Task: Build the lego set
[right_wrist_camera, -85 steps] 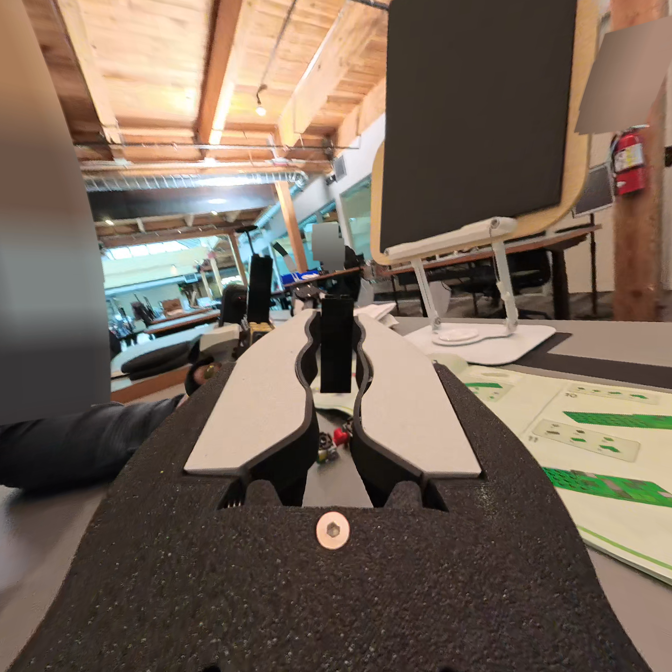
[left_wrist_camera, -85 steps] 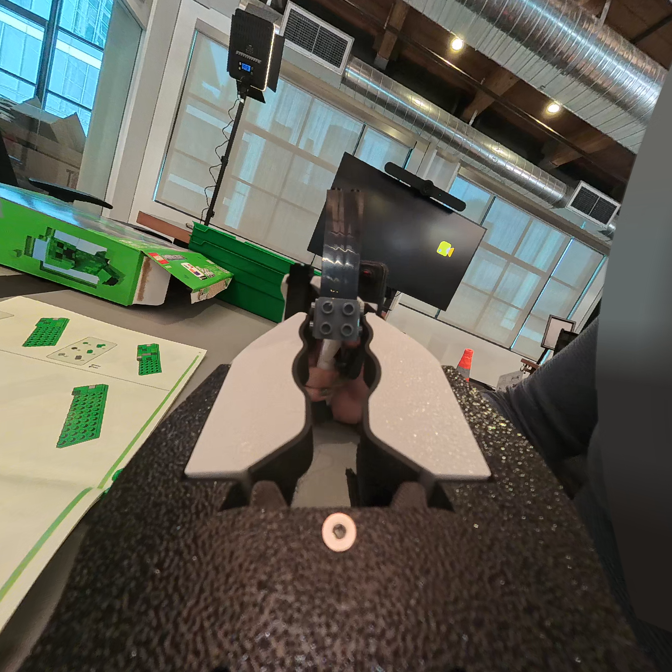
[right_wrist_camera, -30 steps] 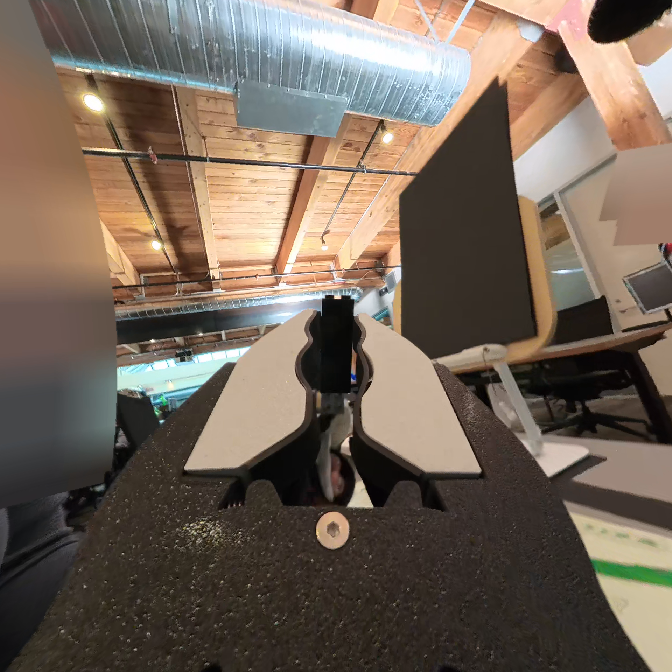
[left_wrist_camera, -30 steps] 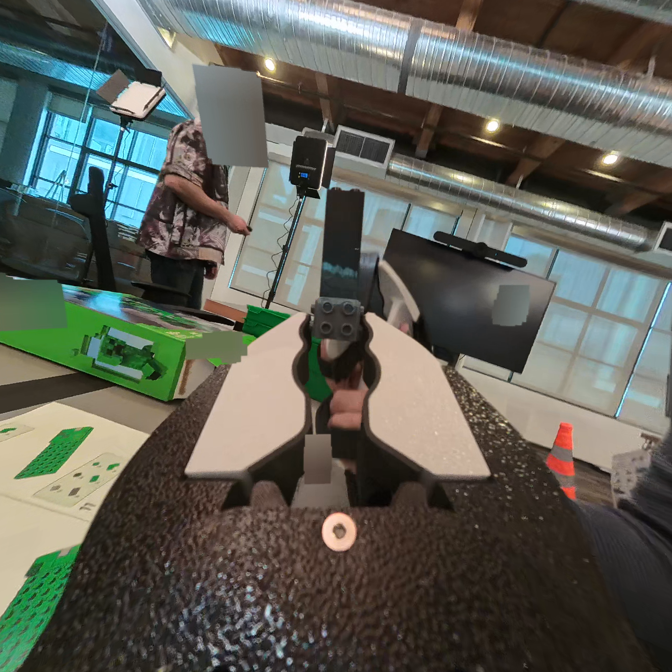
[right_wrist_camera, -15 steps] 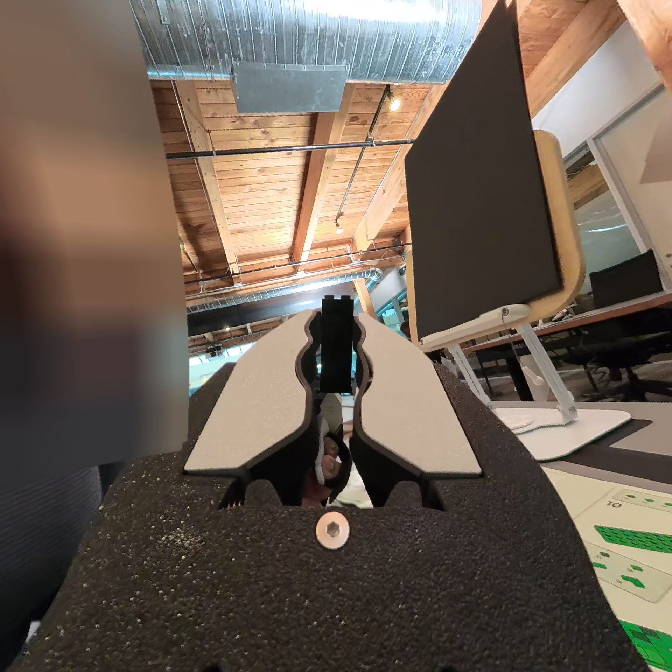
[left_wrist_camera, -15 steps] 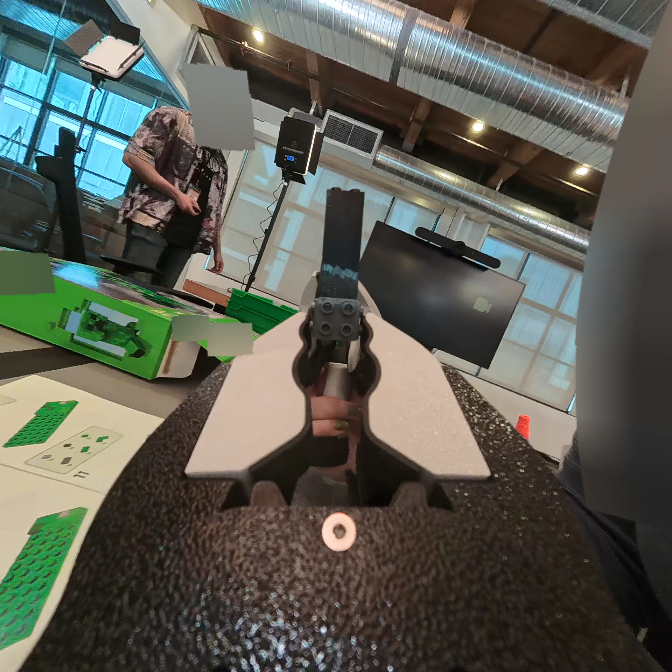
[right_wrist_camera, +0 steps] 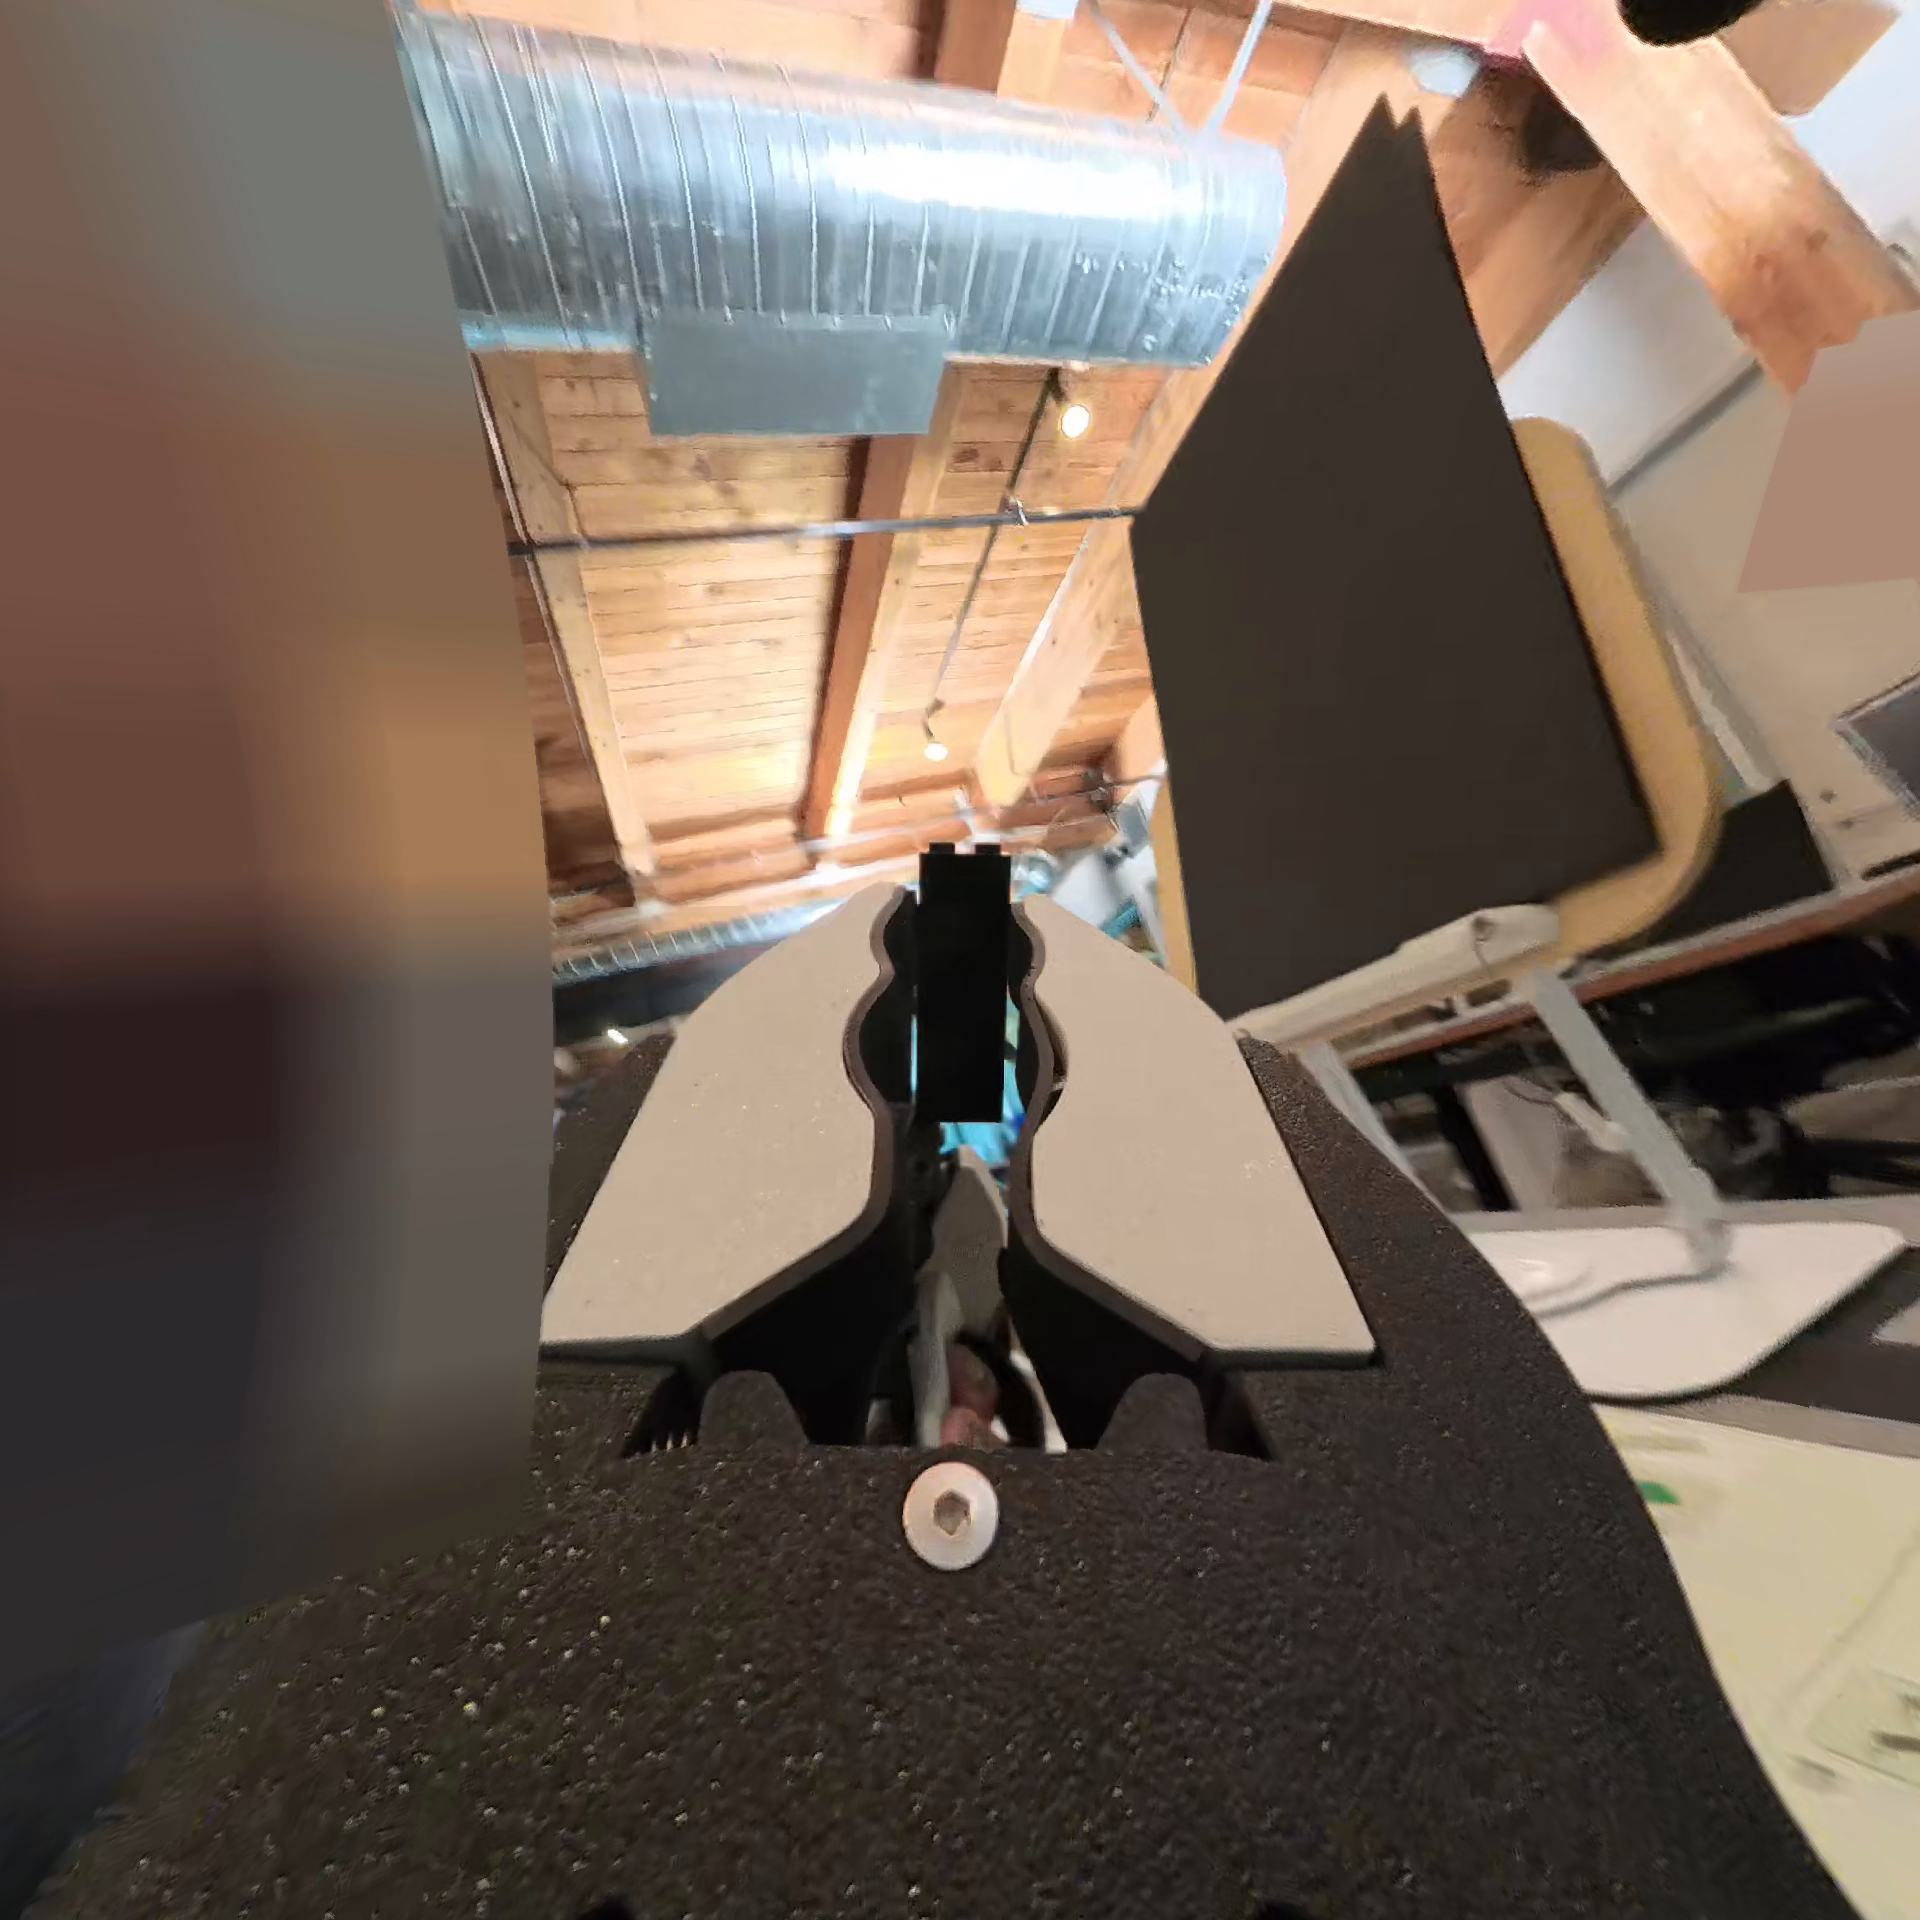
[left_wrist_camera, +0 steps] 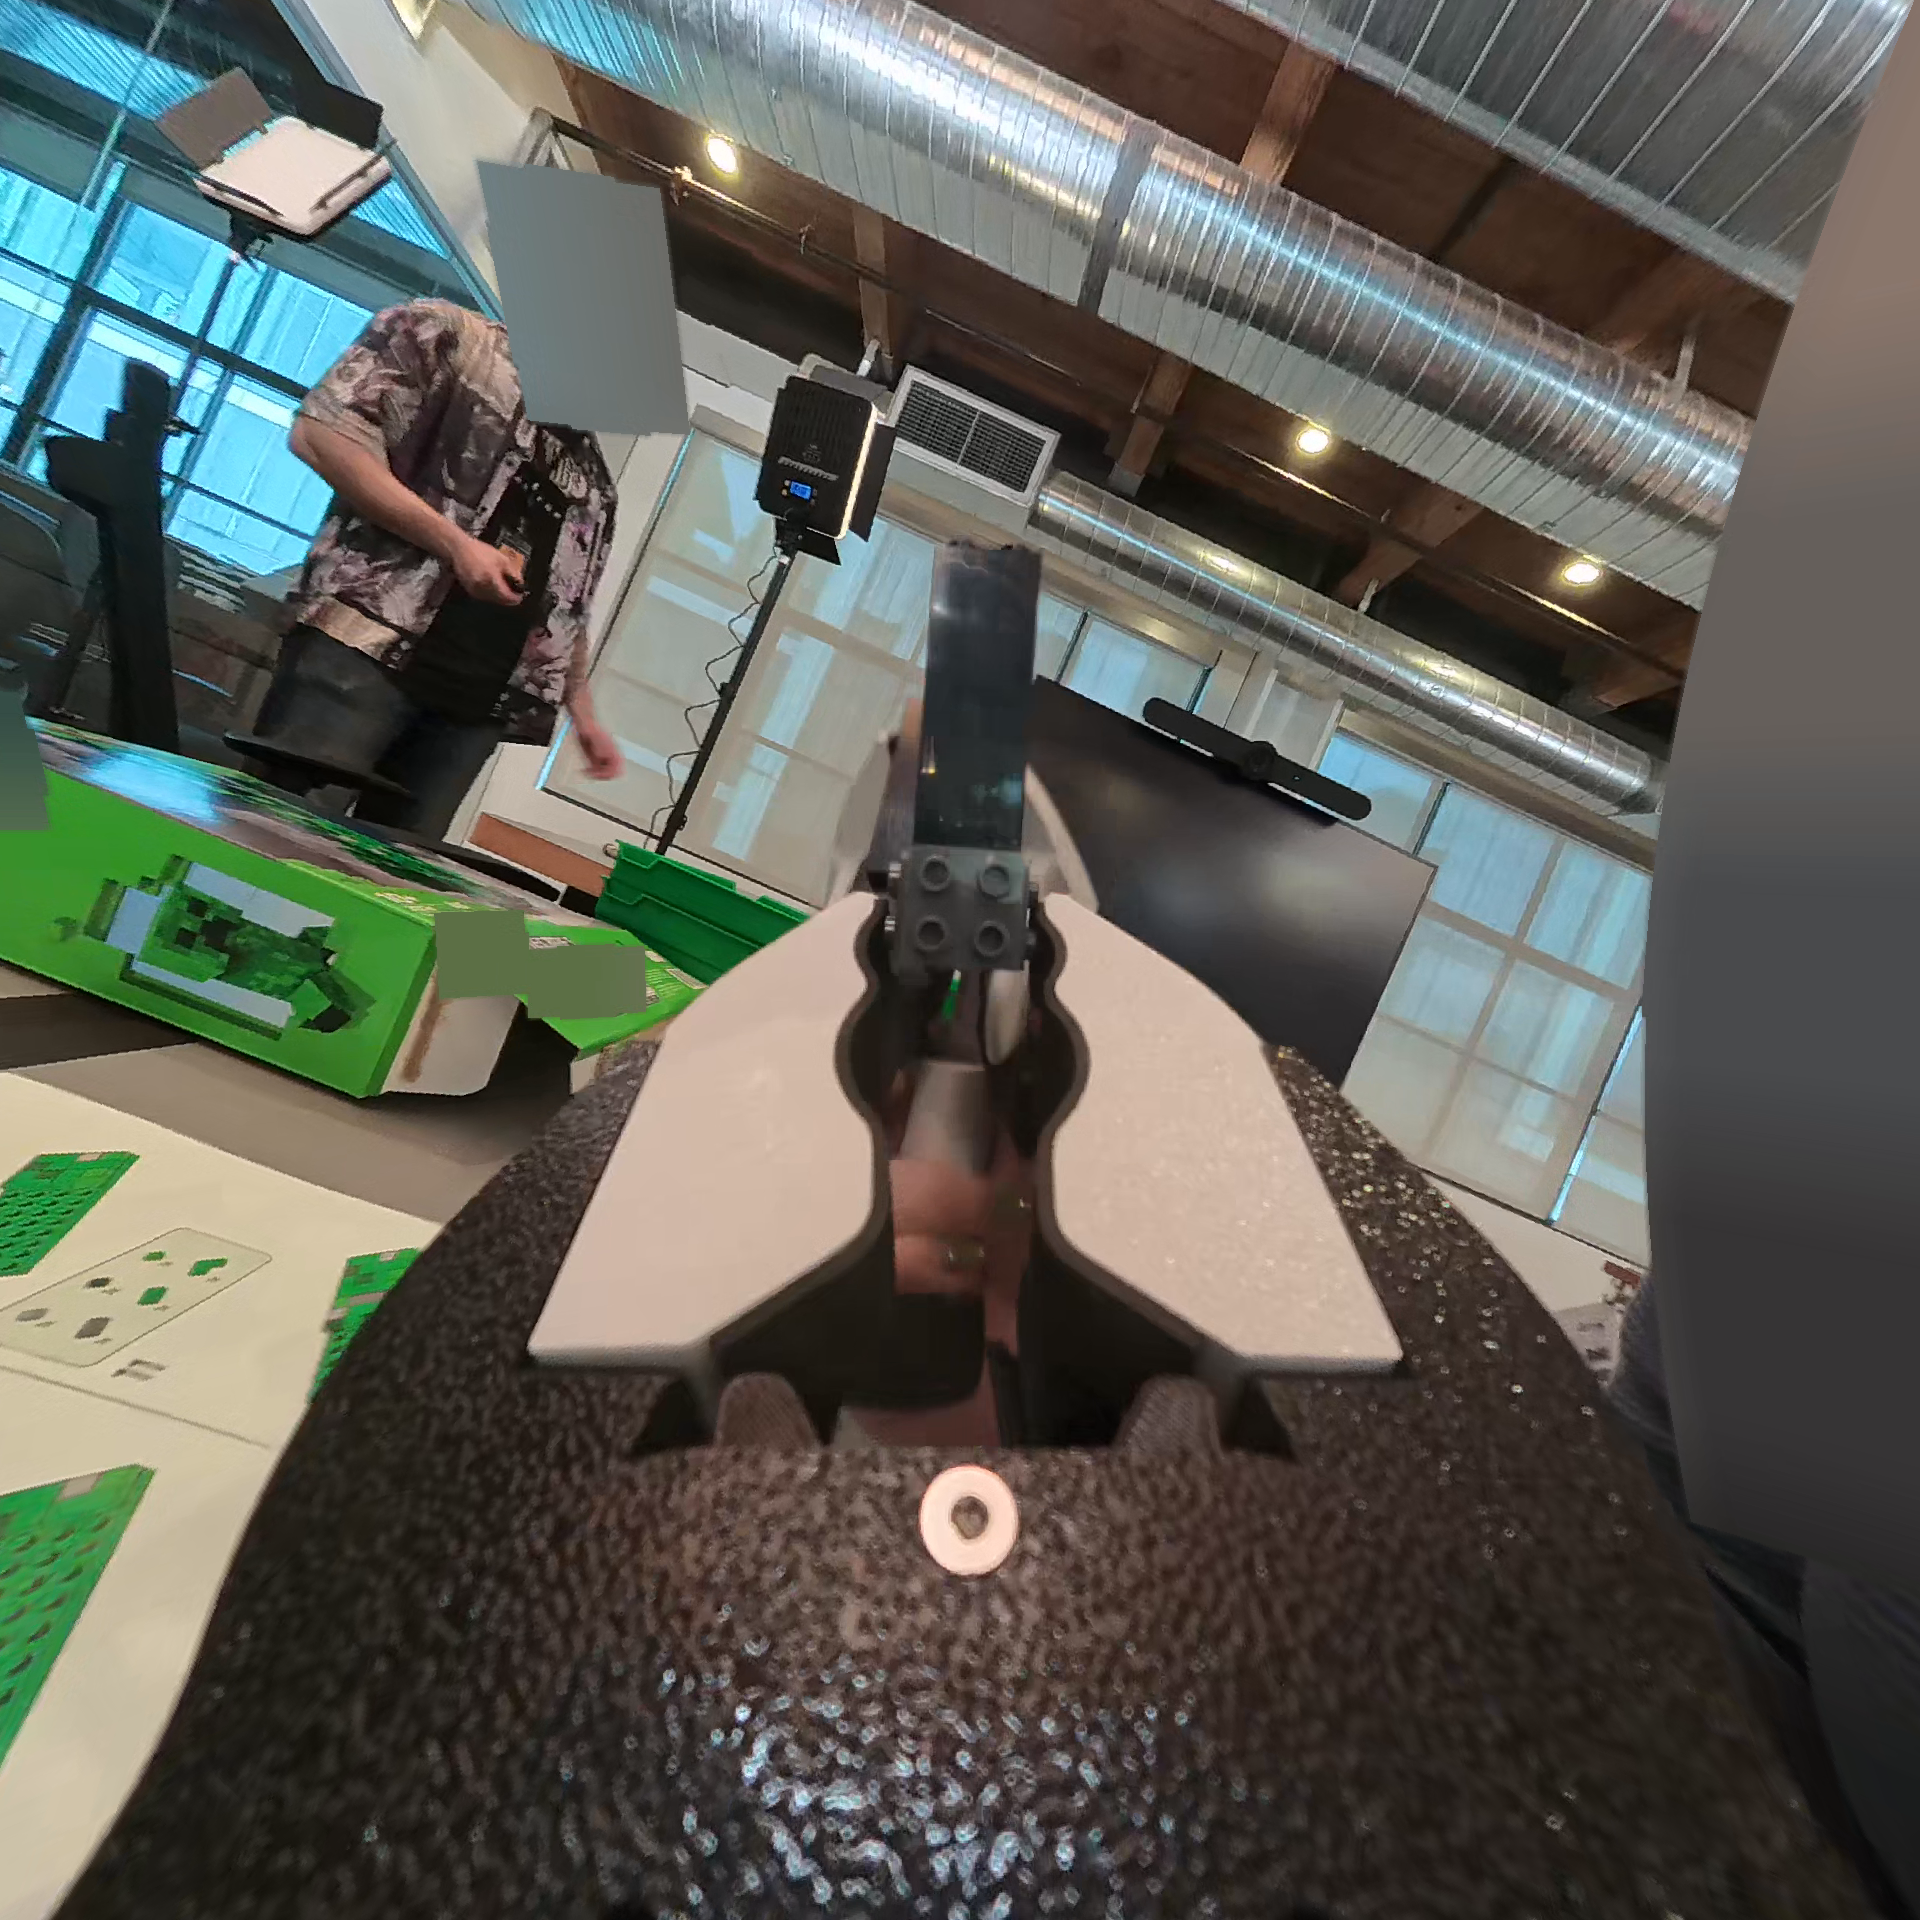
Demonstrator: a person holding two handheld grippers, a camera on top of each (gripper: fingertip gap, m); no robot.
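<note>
Lego-wise, both of our grippers are loaded and held up in the air, well above the table. Our left gripper [left_wrist_camera: 961,925] is pinching a small dark grey brick [left_wrist_camera: 964,922] right at the fingertips, its four studs facing back toward that wrist camera. Standing right behind it is a tall black column piece [left_wrist_camera: 977,696], long axis straight up and down, studs at the top end. In the right wrist view that same-looking black column piece [right_wrist_camera: 962,987] is clamped between the fingers of our right gripper [right_wrist_camera: 961,935], again upright with the studs poking out above the tips.

So the relation that matters: the column sits directly ahead of the grey brick, along the left fingers' pointing direction, very close. Whether they're actually touching or already clicked together, we can't tell from these angles. Our guess is the next bit is pushing the grey brick's far face against the column's side or base while keeping the column vertical.

Down on the table to the left are the instruction sheet [left_wrist_camera: 156,1299] and the green box [left_wrist_camera: 239,935], with a person [left_wrist_camera: 436,582] standing behind it
</note>
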